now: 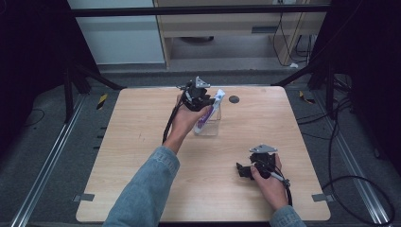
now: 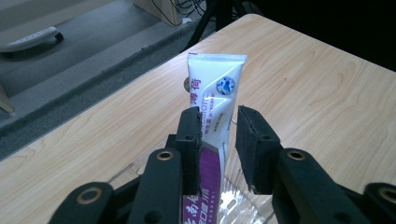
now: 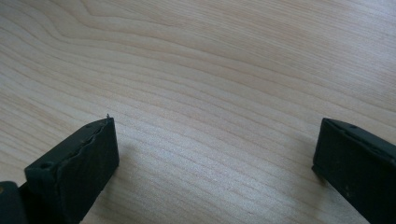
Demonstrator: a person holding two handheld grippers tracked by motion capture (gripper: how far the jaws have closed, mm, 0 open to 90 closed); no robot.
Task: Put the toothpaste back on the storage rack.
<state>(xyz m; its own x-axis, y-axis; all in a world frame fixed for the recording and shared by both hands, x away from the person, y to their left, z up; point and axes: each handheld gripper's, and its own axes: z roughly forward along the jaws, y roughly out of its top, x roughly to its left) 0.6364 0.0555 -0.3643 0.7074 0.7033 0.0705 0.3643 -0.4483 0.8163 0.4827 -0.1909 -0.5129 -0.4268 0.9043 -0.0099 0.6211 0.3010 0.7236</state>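
A white and purple toothpaste tube (image 1: 211,109) (image 2: 214,88) stands tilted in a clear plastic container (image 1: 208,127) (image 2: 240,205) at the far middle of the wooden table (image 1: 142,142). My left gripper (image 1: 204,103) (image 2: 218,127) is just above the container with its jaws on either side of the tube. One pad lies against the tube and the other stands clear of it, so the gripper is open. My right gripper (image 1: 242,170) (image 3: 215,144) rests low over bare wood near the front right, its jaws wide open with nothing between them.
A small dark round spot (image 1: 233,99) marks the table right of the container. Beyond the far edge are a grey floor, a cabinet and cables (image 1: 293,52). Metal rails (image 1: 52,161) run along both sides of the table.
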